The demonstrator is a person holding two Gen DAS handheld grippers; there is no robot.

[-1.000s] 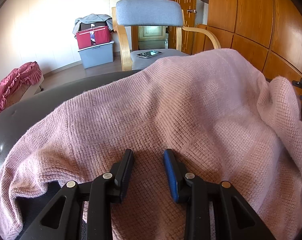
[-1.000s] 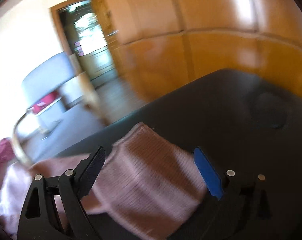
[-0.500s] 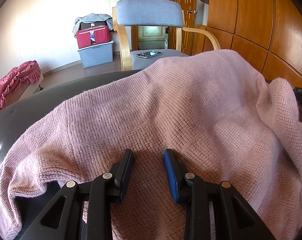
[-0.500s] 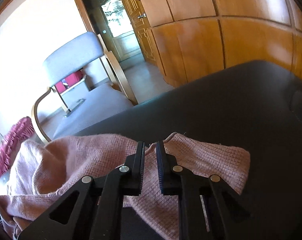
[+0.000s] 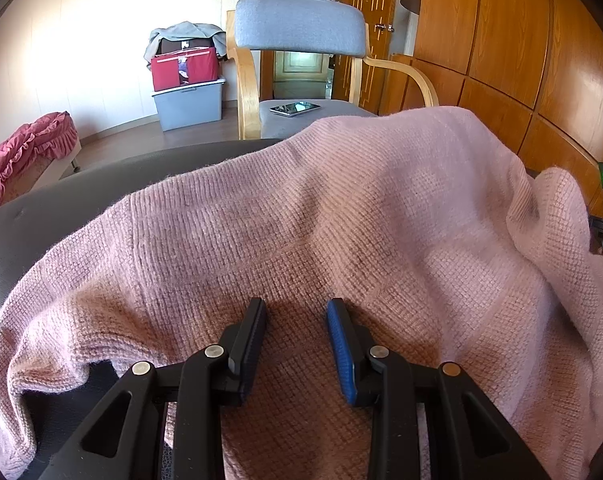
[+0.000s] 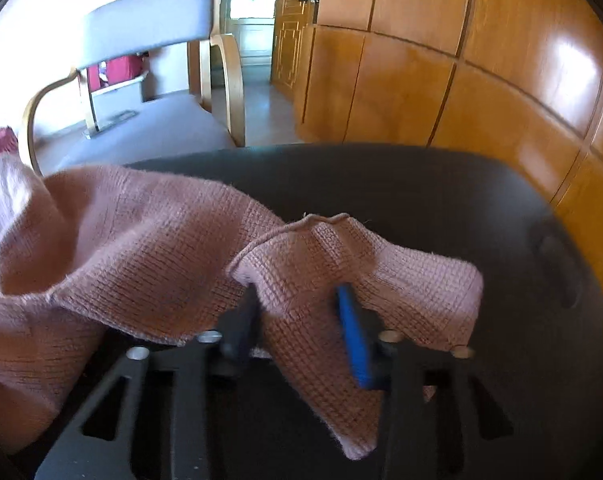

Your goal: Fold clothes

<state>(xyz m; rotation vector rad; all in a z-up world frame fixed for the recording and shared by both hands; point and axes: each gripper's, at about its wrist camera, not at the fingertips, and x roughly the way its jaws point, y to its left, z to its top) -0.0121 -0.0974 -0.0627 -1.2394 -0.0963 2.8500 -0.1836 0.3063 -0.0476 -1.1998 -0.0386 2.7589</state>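
A pink knitted sweater (image 5: 341, 220) lies humped over a dark padded table (image 5: 41, 220). My left gripper (image 5: 297, 320) sits at its near hem, jaws partly closed with a thick fold of knit between the pads. The hem to its left hangs raised off the table. In the right wrist view the sweater (image 6: 141, 248) trails off to the left. Its sleeve end (image 6: 413, 280) is bunched over my right gripper (image 6: 297, 312). Those jaws are opening, with a fold of the sleeve filling the gap and touching both pads. The cuff droops over the fingers.
A wooden armchair with grey cushions (image 5: 297, 28) stands beyond the table's far edge, with a phone (image 5: 295, 108) on its seat. A grey bin with a red bag (image 5: 189, 96) stands by the wall, and red ruffled fabric (image 5: 25, 152) lies at the left. Wooden cabinet panels (image 5: 541, 60) line the right.
My right gripper went from wide open around the sleeve end to closed on it. It rolled and shifted, bunching the sleeve over its fingers. The left gripper stayed put.
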